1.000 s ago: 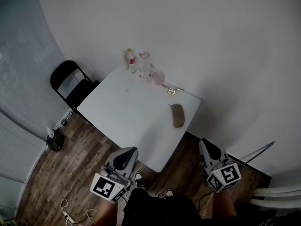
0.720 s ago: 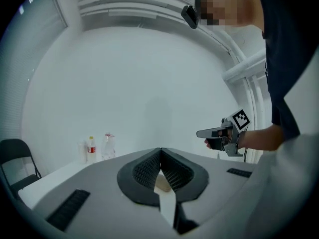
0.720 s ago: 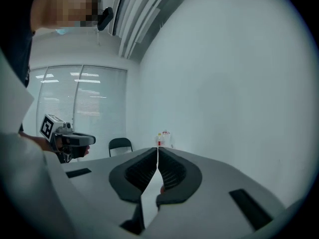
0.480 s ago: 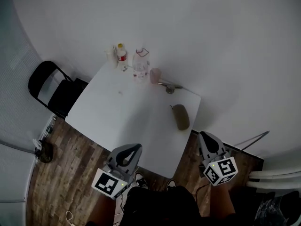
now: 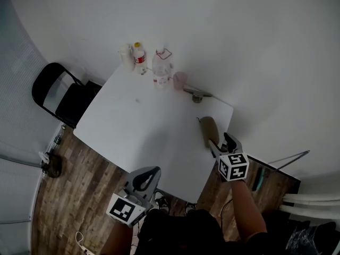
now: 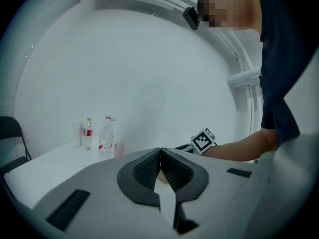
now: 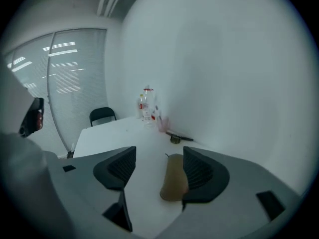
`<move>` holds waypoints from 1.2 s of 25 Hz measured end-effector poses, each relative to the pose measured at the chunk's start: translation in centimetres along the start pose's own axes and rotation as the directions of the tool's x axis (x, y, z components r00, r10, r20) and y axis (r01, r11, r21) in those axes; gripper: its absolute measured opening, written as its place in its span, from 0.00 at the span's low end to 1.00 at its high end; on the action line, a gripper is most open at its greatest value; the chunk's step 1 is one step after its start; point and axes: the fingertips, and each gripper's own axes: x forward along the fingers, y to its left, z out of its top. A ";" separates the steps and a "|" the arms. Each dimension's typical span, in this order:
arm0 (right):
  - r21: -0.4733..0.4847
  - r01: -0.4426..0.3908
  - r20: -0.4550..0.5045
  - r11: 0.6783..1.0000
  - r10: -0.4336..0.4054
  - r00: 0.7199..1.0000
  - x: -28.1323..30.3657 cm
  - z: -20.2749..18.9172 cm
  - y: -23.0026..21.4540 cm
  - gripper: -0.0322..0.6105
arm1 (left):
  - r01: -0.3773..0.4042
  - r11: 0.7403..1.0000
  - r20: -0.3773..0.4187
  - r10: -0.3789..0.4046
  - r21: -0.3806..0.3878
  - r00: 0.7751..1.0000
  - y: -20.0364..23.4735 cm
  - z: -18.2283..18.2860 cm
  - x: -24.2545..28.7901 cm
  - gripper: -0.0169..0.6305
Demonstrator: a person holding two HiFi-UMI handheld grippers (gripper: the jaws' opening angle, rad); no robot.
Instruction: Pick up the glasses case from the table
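The brown glasses case (image 5: 208, 128) lies on the white table (image 5: 143, 126) near its right edge. My right gripper (image 5: 220, 143) reaches over that edge to the case's near end. In the right gripper view the case (image 7: 174, 180) lies between the jaws, close against the right pad (image 7: 198, 172) and well apart from the left one. That gripper (image 7: 158, 152) is opening, and its pads do not press on the case. My left gripper (image 5: 141, 180) hangs below the table's near edge. Its jaws are shut with nothing between them (image 6: 160, 151).
At the table's far corner stand a red-labelled bottle (image 5: 139, 57), a clear bottle (image 5: 161, 68), a pale cup (image 5: 126, 55) and a pink cup (image 5: 180, 80). A dark small tool (image 5: 197, 93) lies behind the case. A black folding chair (image 5: 58, 94) stands to the left on wooden floor.
My right gripper has moved forward and down from beside the person to the case, and its jaws have opened. The left gripper has stayed near the table's front edge.
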 end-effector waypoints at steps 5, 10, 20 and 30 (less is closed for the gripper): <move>0.031 0.034 -0.161 0.999 -0.029 0.987 6.3 -4.4 -2.7 0.62 | -0.067 0.996 -0.013 0.066 -0.052 0.998 0.5 -0.9 0.1 0.06; 0.003 0.060 -0.314 0.998 -0.056 0.948 12.0 -8.9 -4.7 0.67 | -0.128 0.989 -0.044 0.125 -0.075 0.991 1.3 -2.3 -0.4 0.06; 0.031 0.068 -0.456 0.997 -0.047 0.889 15.4 -13.3 -5.4 0.71 | -0.194 0.976 -0.074 0.187 -0.097 0.979 2.5 -4.0 -0.9 0.06; 0.062 0.057 -0.345 0.996 -0.033 0.938 12.8 -11.0 -4.7 0.69 | -0.162 0.985 -0.057 0.159 -0.053 0.986 0.1 -2.7 -1.1 0.06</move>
